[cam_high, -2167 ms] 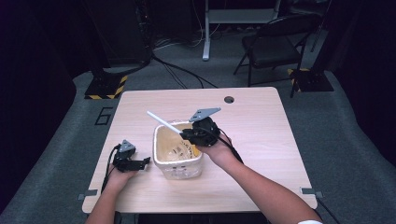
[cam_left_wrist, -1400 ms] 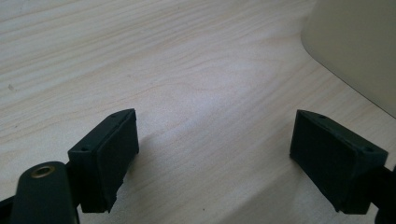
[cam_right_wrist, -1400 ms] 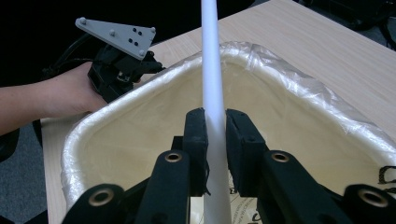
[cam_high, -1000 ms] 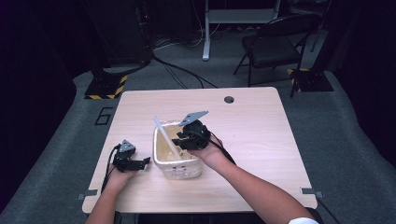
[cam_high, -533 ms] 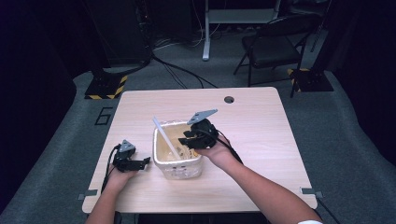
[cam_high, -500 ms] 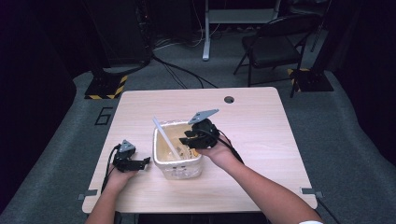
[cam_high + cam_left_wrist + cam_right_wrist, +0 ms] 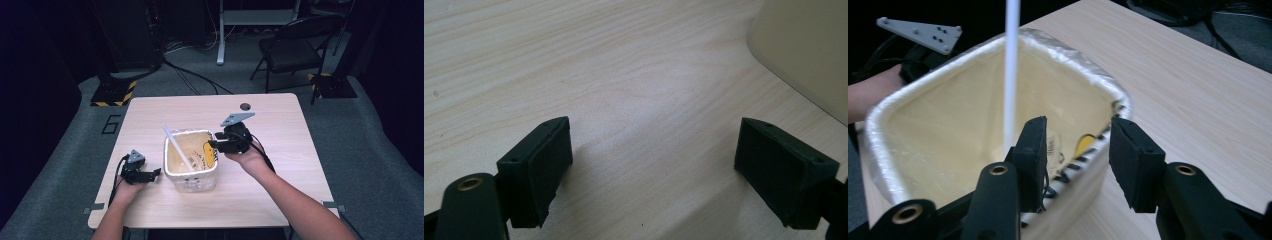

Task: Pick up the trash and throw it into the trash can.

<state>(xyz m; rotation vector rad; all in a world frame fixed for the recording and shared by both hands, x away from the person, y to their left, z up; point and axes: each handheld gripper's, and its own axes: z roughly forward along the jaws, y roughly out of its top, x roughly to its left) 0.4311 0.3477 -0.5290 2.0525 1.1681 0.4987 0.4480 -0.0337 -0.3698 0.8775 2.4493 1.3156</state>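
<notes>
A cream square bin [image 7: 192,181] with a clear liner stands at the middle of the table. A white stick [image 7: 177,147] leans inside it, its top toward the far left. My right gripper [image 7: 212,146] is at the bin's right rim. In the right gripper view its jaws [image 7: 1078,150] have just been opening and straddle the bin's wall [image 7: 938,130], one pad inside and one outside with a gap; the stick [image 7: 1011,75] rises free beyond them. My left gripper [image 7: 152,174] rests open on the table left of the bin, with nothing between its jaws [image 7: 654,165].
A yellow label or wrapper [image 7: 207,150] lies inside the bin by its right wall. The bin's corner [image 7: 809,55] shows at the upper right of the left gripper view. A small round hole [image 7: 245,106] sits near the table's far edge. A chair [image 7: 295,47] stands behind the table.
The right gripper has moved right, from over the bin to its right rim, and its jaws stand wider. The white stick now leans free in the bin. The left gripper stayed put.
</notes>
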